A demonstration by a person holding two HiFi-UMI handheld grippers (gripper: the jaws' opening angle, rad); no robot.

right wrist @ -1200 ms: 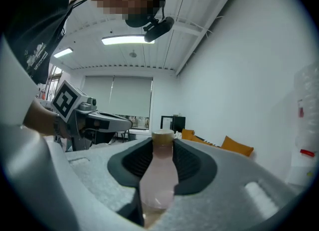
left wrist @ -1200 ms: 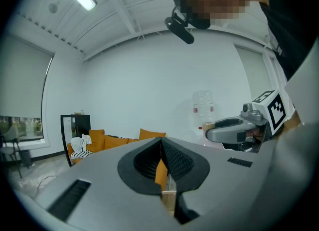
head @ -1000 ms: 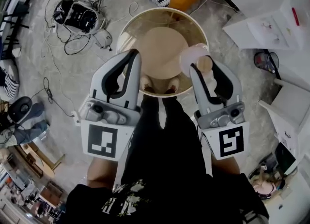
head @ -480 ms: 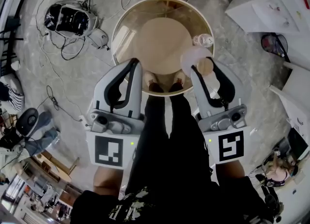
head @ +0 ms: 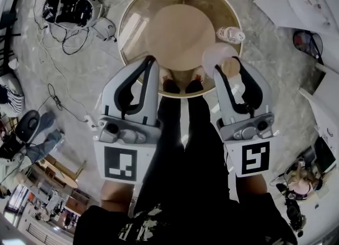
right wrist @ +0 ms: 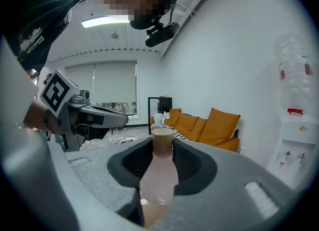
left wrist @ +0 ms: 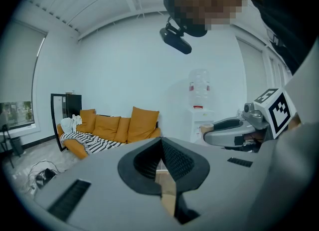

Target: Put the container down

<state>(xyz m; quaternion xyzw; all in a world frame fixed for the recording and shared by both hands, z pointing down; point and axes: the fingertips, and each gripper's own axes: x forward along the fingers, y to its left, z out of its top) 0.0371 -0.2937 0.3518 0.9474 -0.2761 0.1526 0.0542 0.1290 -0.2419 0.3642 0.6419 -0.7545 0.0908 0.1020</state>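
A translucent pinkish container [head: 216, 57] with a tan cap stands upright between the jaws of my right gripper [head: 225, 67], which is shut on it. It hangs over the near right edge of a round glass-topped table [head: 125, 18]. In the right gripper view the container [right wrist: 158, 177] fills the gap between the jaws of the right gripper [right wrist: 162, 147], cap on top. My left gripper [head: 150, 62] hovers over the table's near edge. Its jaws meet with nothing between them, as the left gripper view shows of the same left gripper [left wrist: 160, 147].
A small white-lidded jar [head: 231, 34] sits on the table's right side. Cables and a black device [head: 69, 7] lie on the floor at the left. White furniture [head: 304, 3] stands at the right. An orange sofa [left wrist: 115, 127] is across the room.
Both grippers have sunk toward the table, the right one still holding the container. The small jar on the table has come into view.
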